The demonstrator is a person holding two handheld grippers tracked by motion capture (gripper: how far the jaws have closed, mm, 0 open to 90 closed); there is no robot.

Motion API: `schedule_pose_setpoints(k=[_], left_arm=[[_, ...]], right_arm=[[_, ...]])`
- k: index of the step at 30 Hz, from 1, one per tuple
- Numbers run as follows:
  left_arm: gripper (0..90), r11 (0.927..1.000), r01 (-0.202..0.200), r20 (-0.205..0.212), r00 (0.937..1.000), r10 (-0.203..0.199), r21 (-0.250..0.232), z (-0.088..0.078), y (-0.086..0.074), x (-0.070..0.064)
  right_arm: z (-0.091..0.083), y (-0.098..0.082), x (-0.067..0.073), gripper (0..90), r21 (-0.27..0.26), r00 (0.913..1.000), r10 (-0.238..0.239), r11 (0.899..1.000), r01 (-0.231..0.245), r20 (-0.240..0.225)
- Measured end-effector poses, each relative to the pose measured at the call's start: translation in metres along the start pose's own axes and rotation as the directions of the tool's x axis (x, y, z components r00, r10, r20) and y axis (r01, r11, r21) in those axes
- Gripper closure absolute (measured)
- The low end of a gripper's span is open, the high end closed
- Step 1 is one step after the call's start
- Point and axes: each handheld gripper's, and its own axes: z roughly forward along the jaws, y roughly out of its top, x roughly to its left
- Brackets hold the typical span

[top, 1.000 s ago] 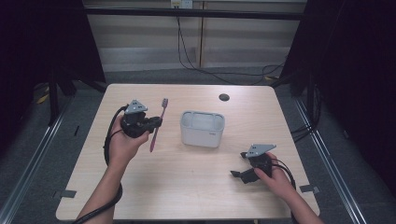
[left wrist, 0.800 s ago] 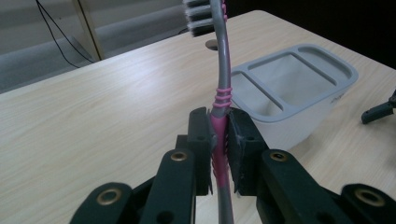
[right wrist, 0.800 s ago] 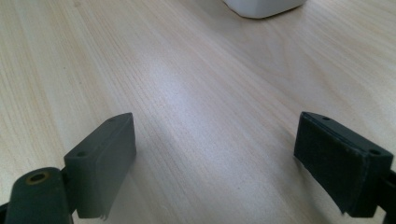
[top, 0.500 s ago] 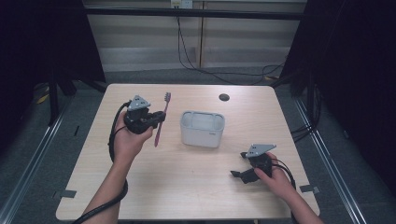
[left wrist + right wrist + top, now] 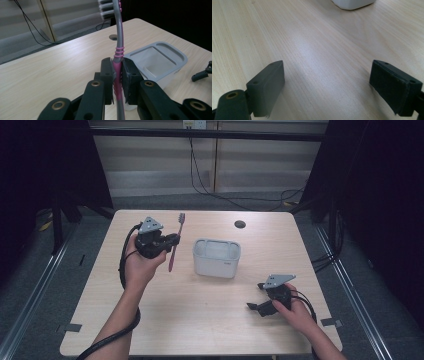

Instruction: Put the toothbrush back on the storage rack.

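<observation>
The left gripper (image 5: pixel 172 241) is clamping a pink toothbrush (image 5: pixel 118 60) upright beside the grey container (image 5: pixel 217 257). The right gripper (image 5: pixel 334 87) is resting low over the worktop (image 5: pixel 200 315), jaws spread wide and holding nothing.

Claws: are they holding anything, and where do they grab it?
The left claw grips the toothbrush by its pink handle, brush end up. The right claw is open, holding nothing.

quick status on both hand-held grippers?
Left hand-held gripper: shut on the toothbrush, clamped at its pink grip.
Right hand-held gripper: open, holding nothing, low over the table.
</observation>
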Motion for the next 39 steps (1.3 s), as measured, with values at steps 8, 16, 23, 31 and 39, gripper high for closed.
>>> schedule_pose_setpoints(k=[8, 16, 23, 31, 39], left_arm=[[80.5, 0.9998, 0.009, 0.004, 1.0000, -0.008, -0.019, 0.003, 0.006, -0.001], [80.5, 0.9992, 0.011, -0.001, 0.9999, -0.011, -0.038, 0.006, 0.010, -0.002], [80.4, 0.9977, 0.015, -0.006, 0.9999, -0.015, -0.066, 0.008, 0.016, -0.005], [80.5, 0.9968, 0.014, -0.004, 0.9999, -0.014, -0.079, 0.010, 0.023, -0.008], [80.4, 0.9951, 0.015, 0.007, 0.9999, -0.015, -0.098, 0.015, 0.029, -0.012]], right_arm=[[0.000, 0.000, 0.000, 12.3, 0.000, 1.0000, 0.000, 1.000, 0.000, 0.000], [0.000, 0.000, 0.000, 12.3, 0.000, 1.0000, 0.000, 1.000, 0.000, 0.000], [0.000, 0.000, 0.000, 12.3, 0.000, 1.0000, 0.000, 1.000, 0.000, 0.000], [0.000, 0.000, 0.000, 12.3, 0.000, 1.0000, 0.000, 1.000, 0.000, 0.000], [0.000, 0.000, 0.000, 12.3, -0.001, 1.0000, 0.002, 1.000, -0.002, 0.000]])
